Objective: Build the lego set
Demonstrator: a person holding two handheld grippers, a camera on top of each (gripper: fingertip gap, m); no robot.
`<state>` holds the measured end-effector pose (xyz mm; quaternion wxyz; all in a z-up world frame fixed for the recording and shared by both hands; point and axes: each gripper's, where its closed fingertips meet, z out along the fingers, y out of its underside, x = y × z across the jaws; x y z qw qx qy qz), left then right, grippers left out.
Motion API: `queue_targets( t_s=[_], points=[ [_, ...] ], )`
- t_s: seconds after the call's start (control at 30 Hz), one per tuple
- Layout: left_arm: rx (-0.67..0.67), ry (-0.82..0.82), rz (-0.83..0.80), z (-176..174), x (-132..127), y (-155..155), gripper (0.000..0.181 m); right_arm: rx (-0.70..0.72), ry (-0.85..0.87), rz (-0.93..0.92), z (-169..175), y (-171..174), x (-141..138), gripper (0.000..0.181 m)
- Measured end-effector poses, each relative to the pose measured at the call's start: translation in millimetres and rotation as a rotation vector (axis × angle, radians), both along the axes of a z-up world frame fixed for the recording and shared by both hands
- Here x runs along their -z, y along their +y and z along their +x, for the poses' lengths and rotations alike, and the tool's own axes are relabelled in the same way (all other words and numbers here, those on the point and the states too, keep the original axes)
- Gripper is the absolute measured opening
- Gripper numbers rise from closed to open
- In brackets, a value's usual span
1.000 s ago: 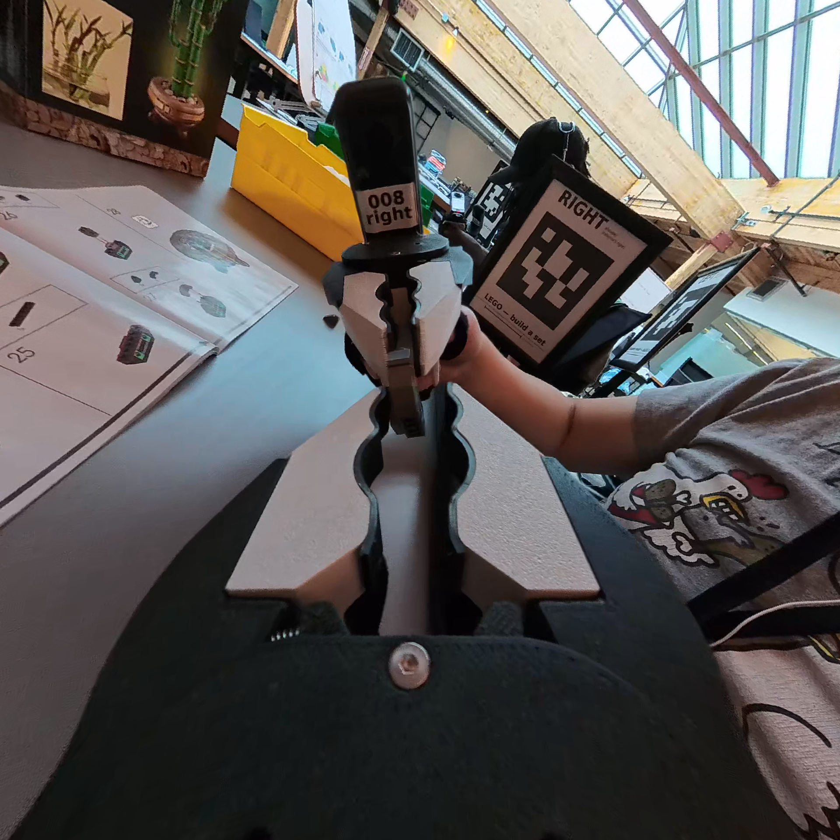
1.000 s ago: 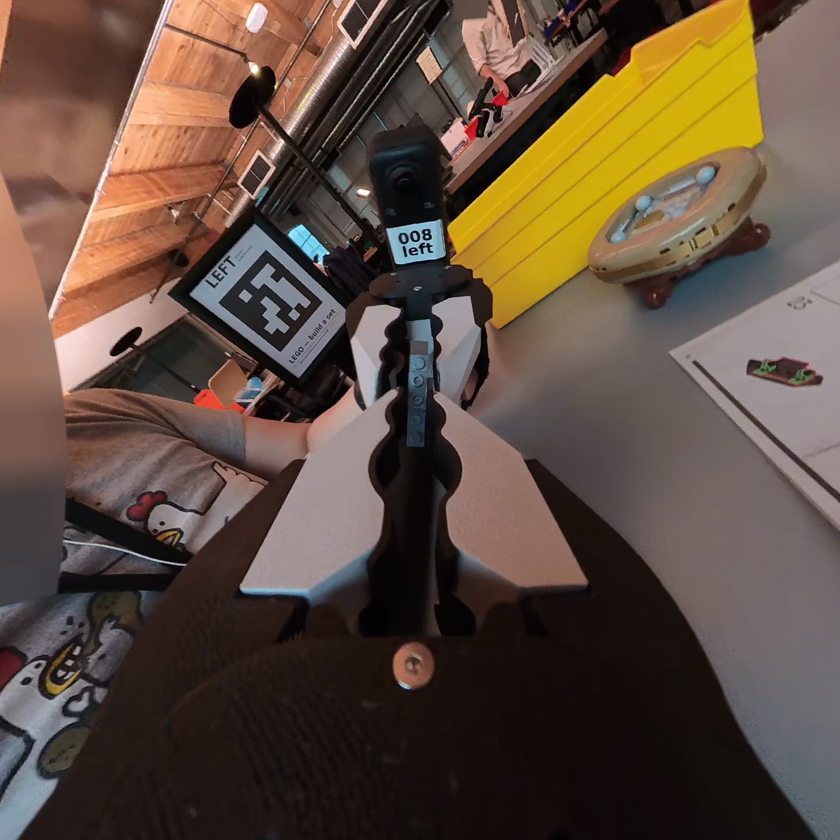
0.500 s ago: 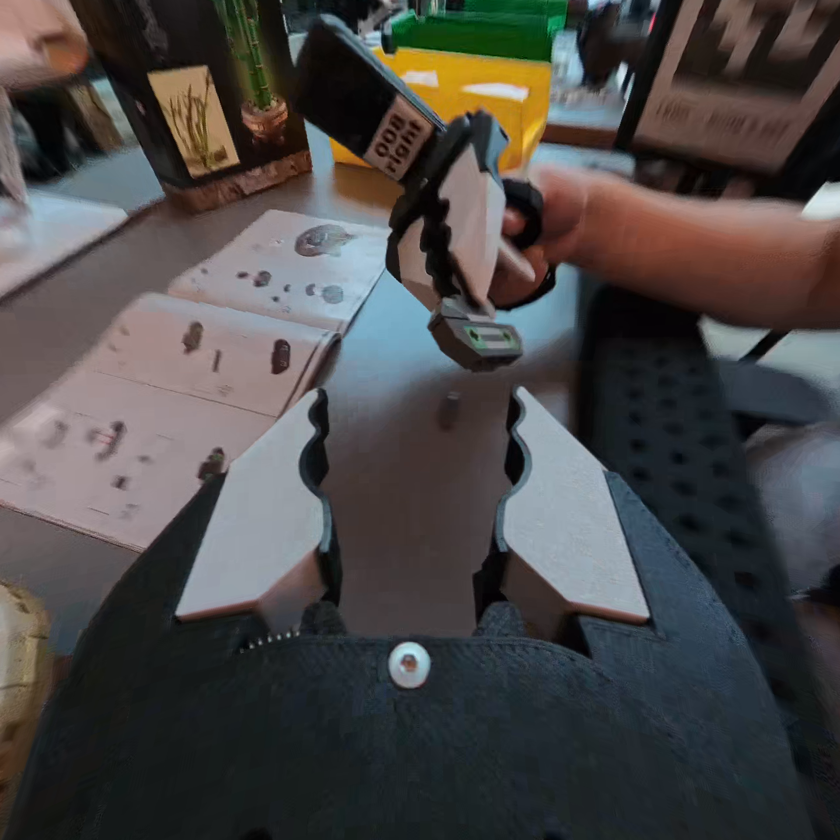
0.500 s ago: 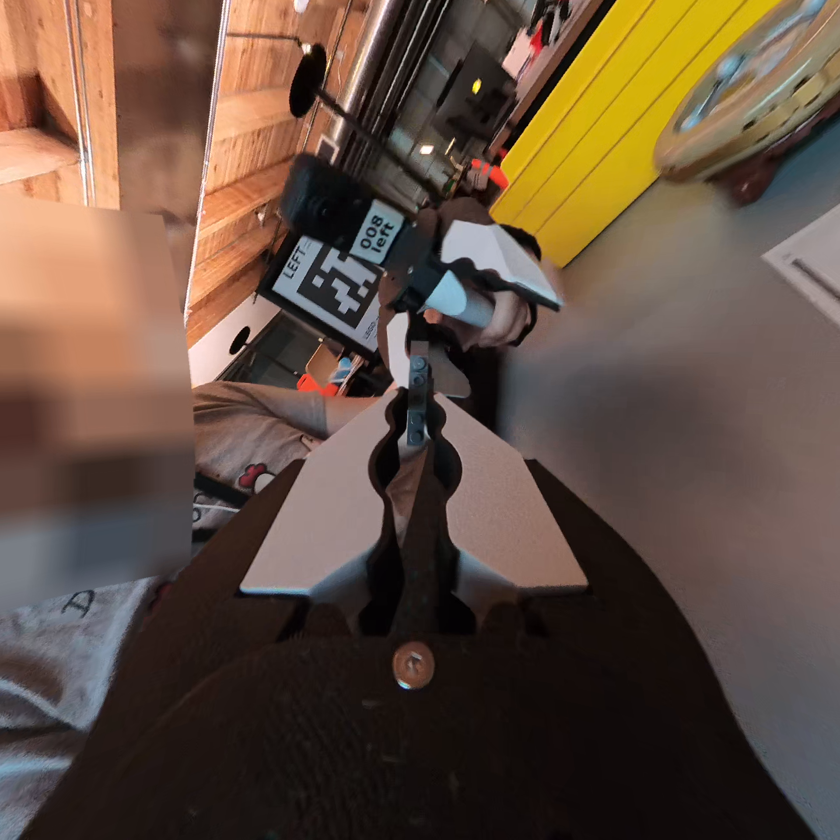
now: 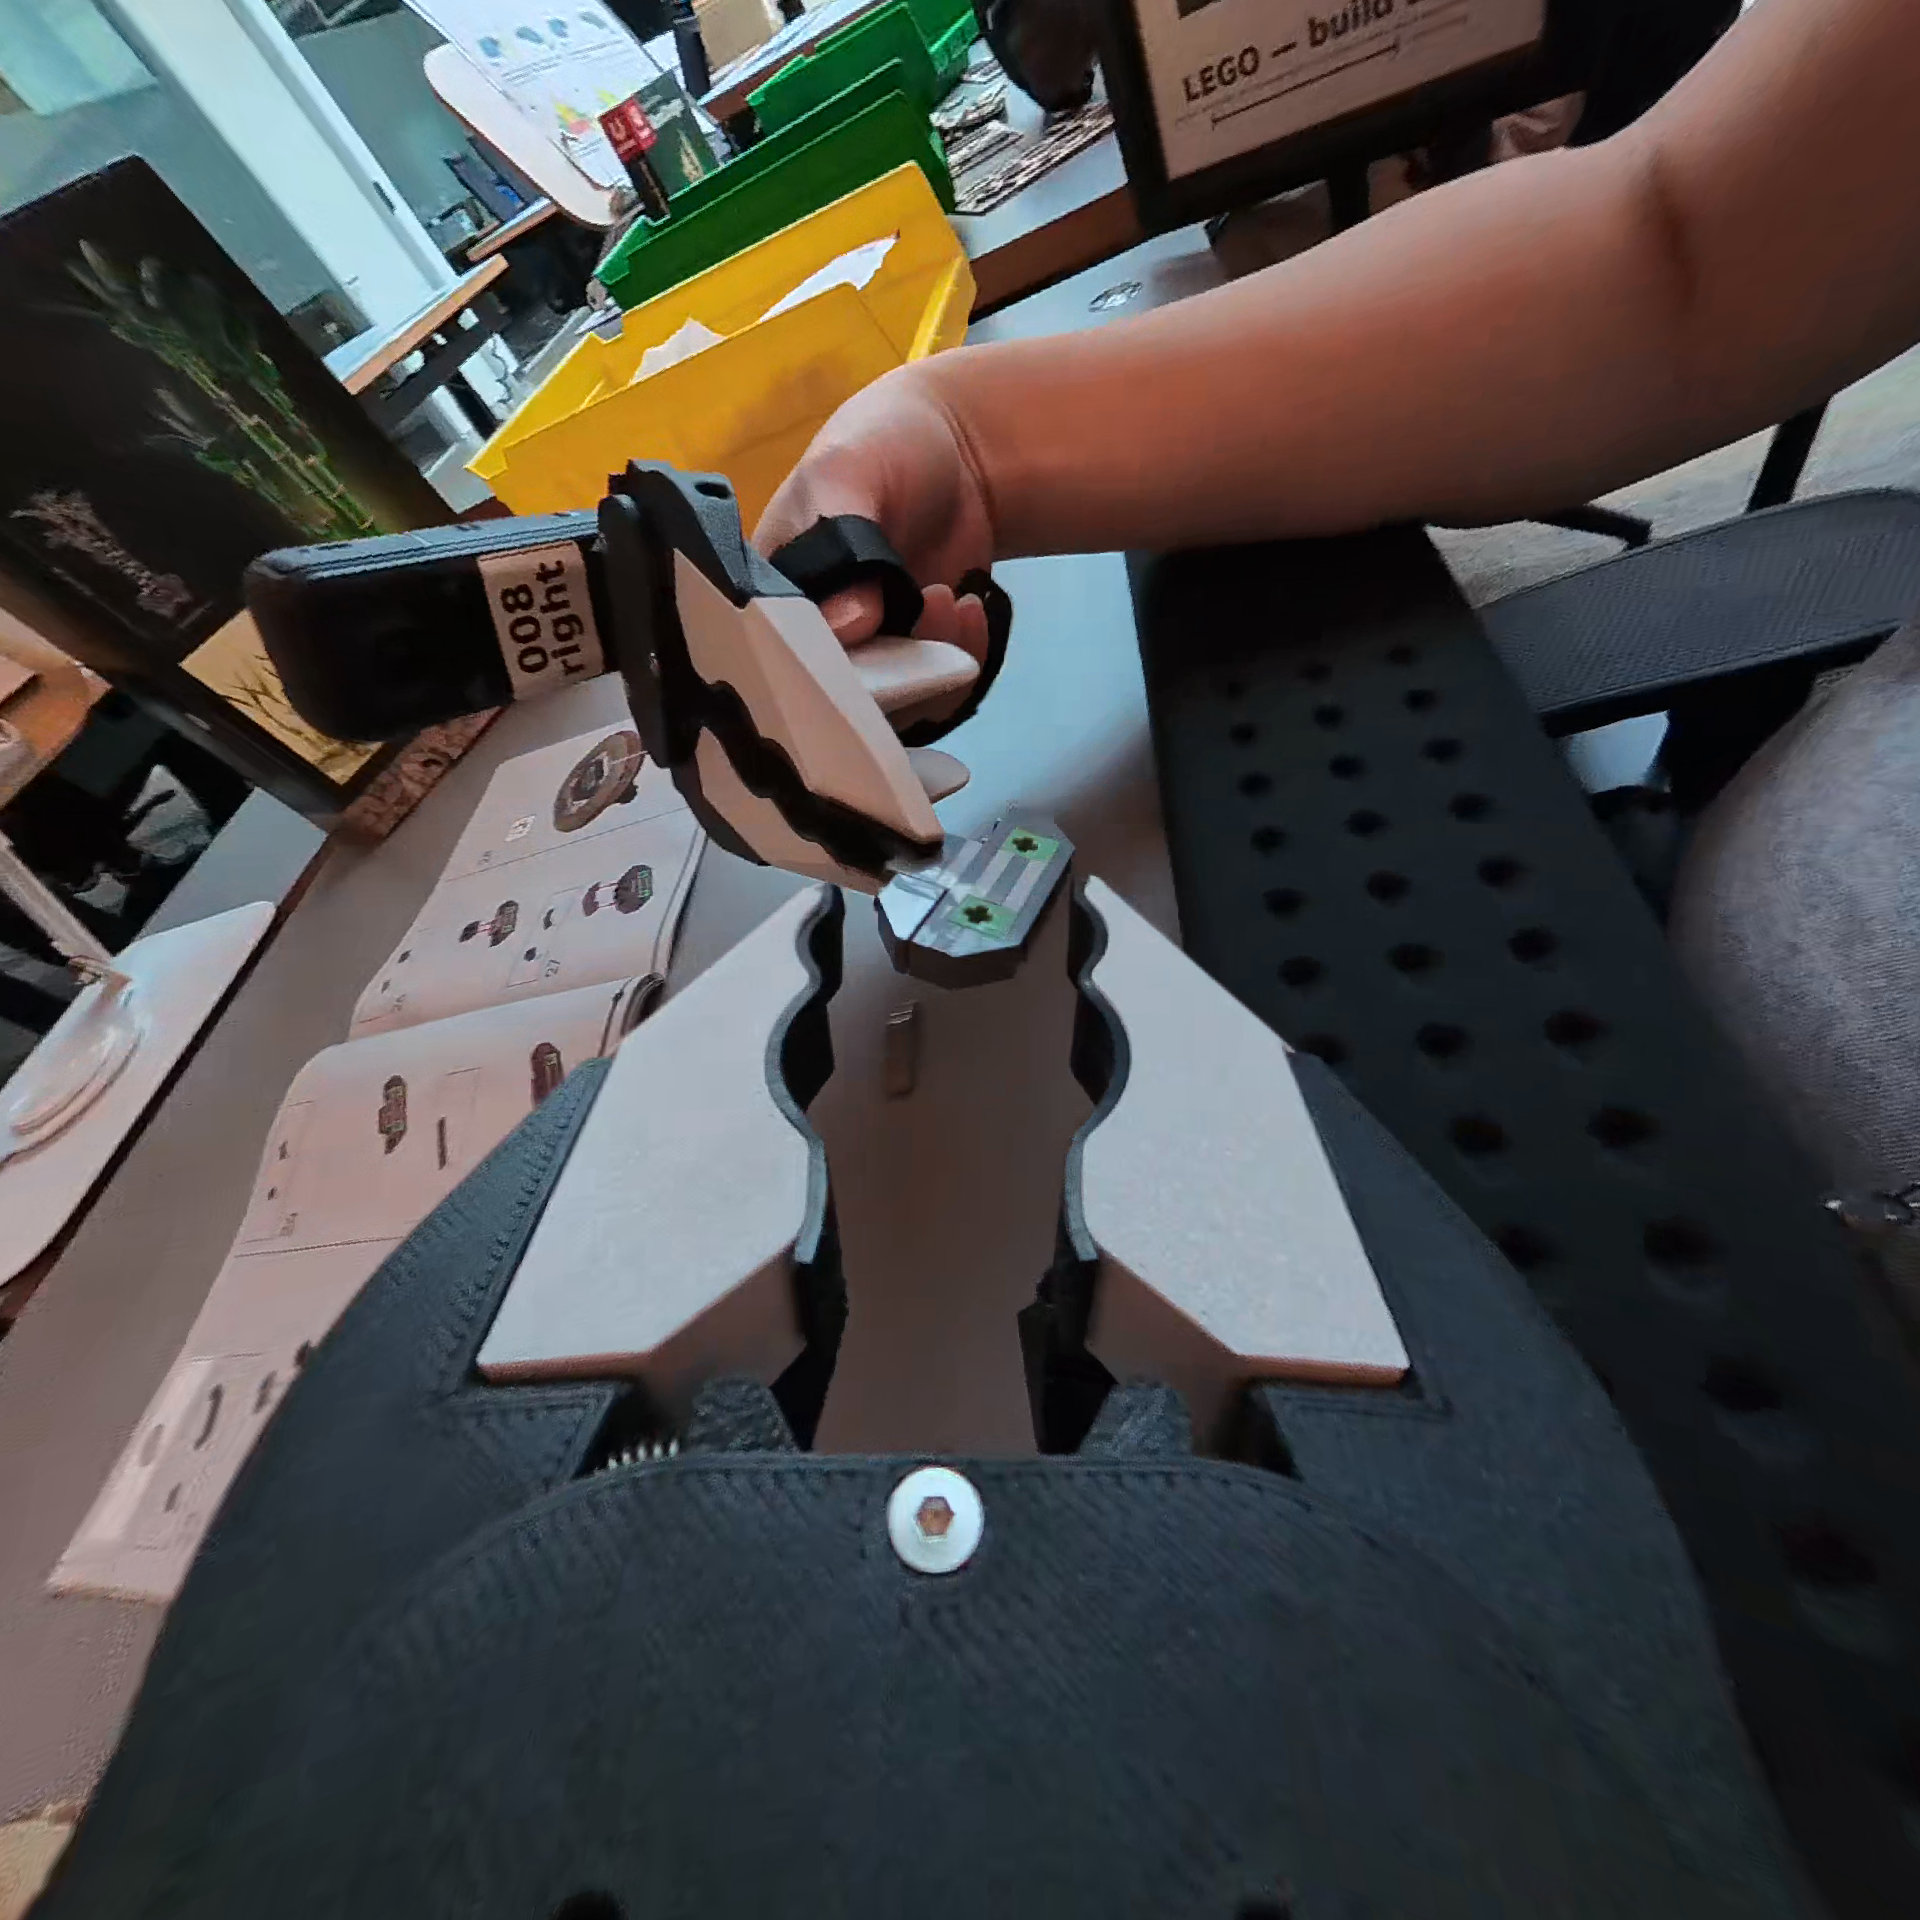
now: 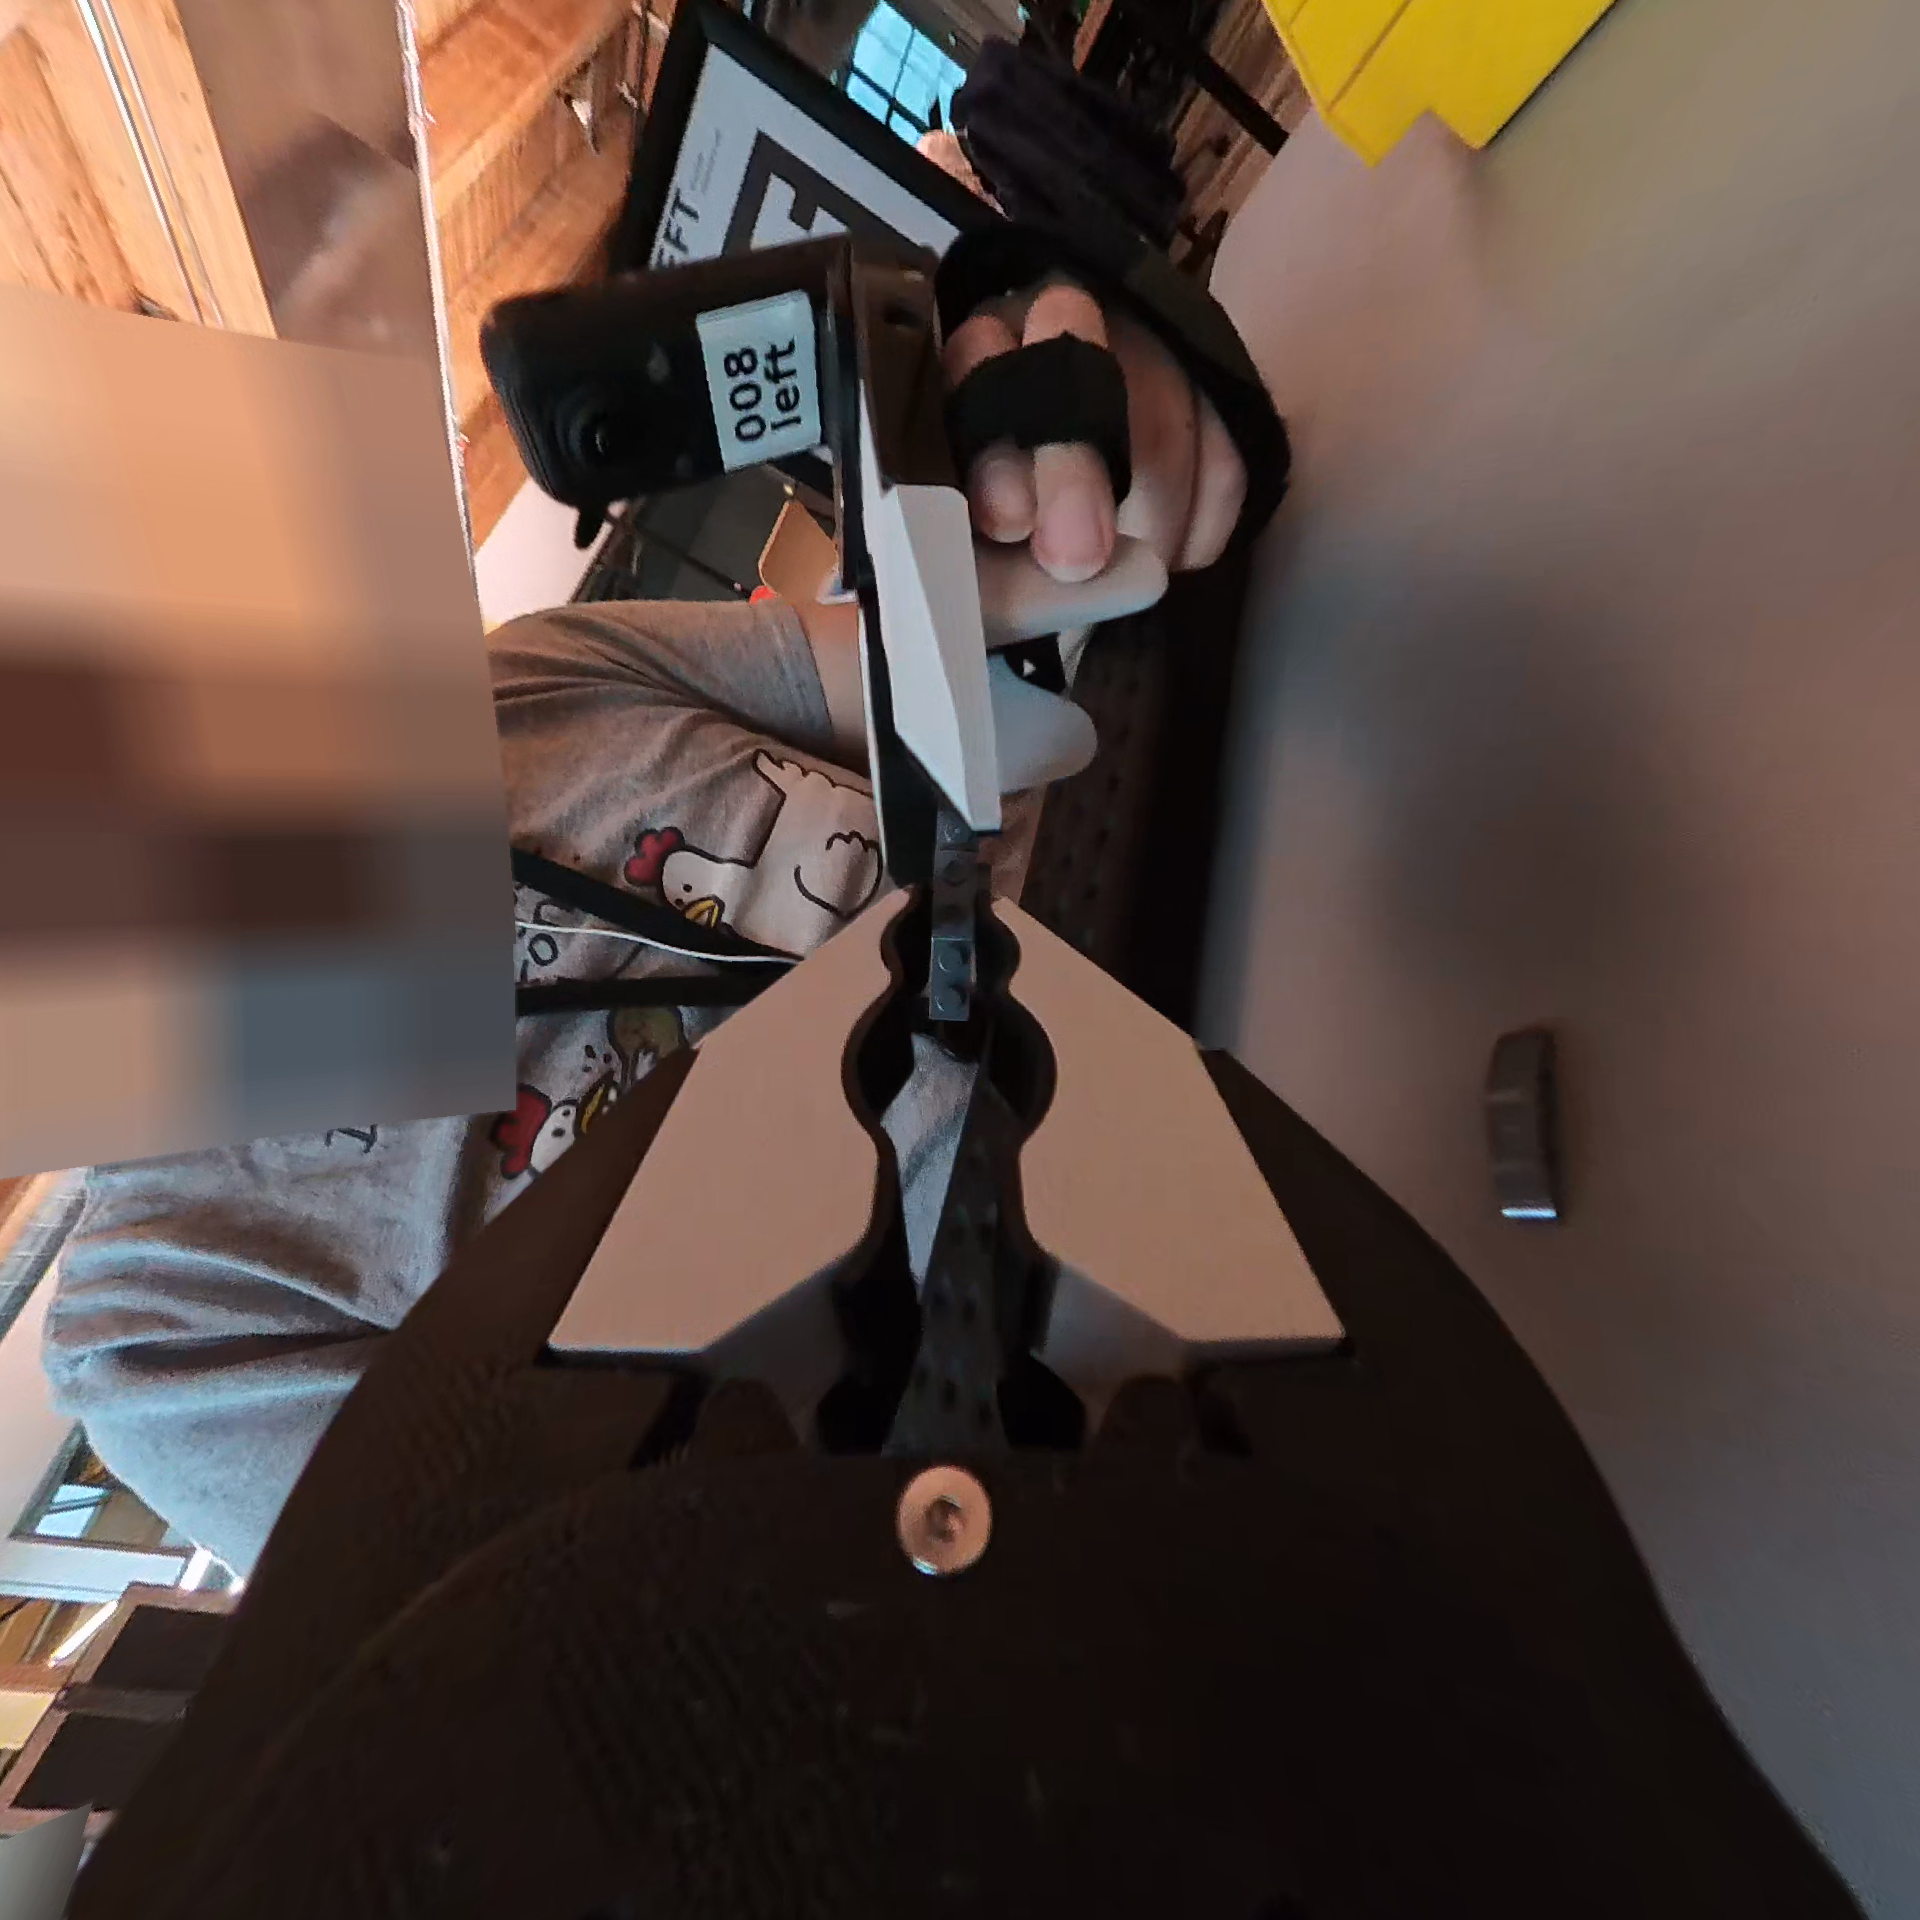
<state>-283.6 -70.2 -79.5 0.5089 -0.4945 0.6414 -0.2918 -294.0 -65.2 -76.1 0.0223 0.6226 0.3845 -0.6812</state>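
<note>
My right gripper is shut on a small dark grey Lego assembly, seen edge-on in the right wrist view. In the left wrist view the assembly shows its flat face with two green parts, and the right gripper holds it by one end just above the table. My left gripper is open and empty, and the assembly hangs at its fingertips, between them. A loose grey Lego piece lies on the table between the left fingers; it also shows in the right wrist view.
An open instruction booklet lies on the grey table to the left. Behind it stand the set's black box, a yellow bin and green bins. A black perforated chair is on the right, and a white tray is at the far left. The grippers are tip to tip, or close to it.
My left gripper let go of the assembly, opened and tilted down toward the table. My right gripper kept its hold, turned, and brought the assembly down to the left fingertips.
</note>
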Motion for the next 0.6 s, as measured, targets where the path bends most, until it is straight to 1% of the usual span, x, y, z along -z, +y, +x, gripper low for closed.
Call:
queue_targets(
  t_s=[0.13,0.3,0.37,0.5,0.6],
  points=[
    [0.036,-0.01,0.02,1,-3,-6,0.032,-0.025,-0.003,0.005,2,-3,0,0.006],
    [0.063,0.033,0.037,4,5,-11,0.034,-0.07,-0.034,0.026,3,-8,6,0.005],
    [0.067,0.051,0.043,3,8,-12,0.03,-0.073,-0.041,0.042,2,-8,9,0.006],
    [0.016,0.029,0.082,-1,2,-3,0.03,-0.014,0.013,0.065,-4,1,1,0.006],
    [-0.033,-0.006,0.104,-6,-5,7,0.03,0.03,0.051,0.076,-10,6,-5,0.019]
  ],
)
